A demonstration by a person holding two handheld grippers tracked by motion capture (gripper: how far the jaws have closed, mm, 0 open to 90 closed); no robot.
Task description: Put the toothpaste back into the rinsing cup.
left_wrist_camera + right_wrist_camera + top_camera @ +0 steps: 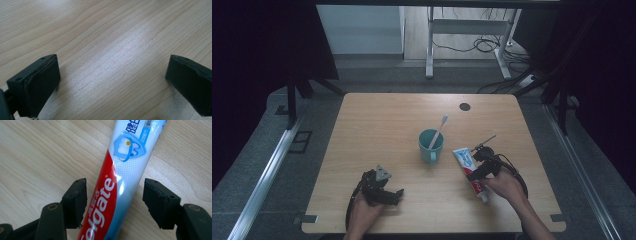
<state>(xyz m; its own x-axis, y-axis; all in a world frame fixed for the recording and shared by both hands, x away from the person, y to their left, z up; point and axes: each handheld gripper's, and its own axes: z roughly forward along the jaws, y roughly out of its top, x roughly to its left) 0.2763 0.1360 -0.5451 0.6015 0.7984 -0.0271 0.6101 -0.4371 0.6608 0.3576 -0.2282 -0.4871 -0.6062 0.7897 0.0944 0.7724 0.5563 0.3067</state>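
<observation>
Toothpaste tube (117,185) lies flat on the counter (377,120), just right of the teal cup (430,145), its cap end pointing toward the person. Right tongs (115,195) straddle the tube near the red printed end: jaws parted, a gap on each side, pads not pressing, so the tube rests on the wood by its own weight. Judgement: lying flat it cannot roll, and the straddle keeps it lined up for a grasp or a clean release. A toothbrush (438,131) leans inside the cup, head up, propped by the rim. Left tongs (393,195) rest on the counter well left of the cup, jaws wide apart, nothing between them; likely parked out of the way.
</observation>
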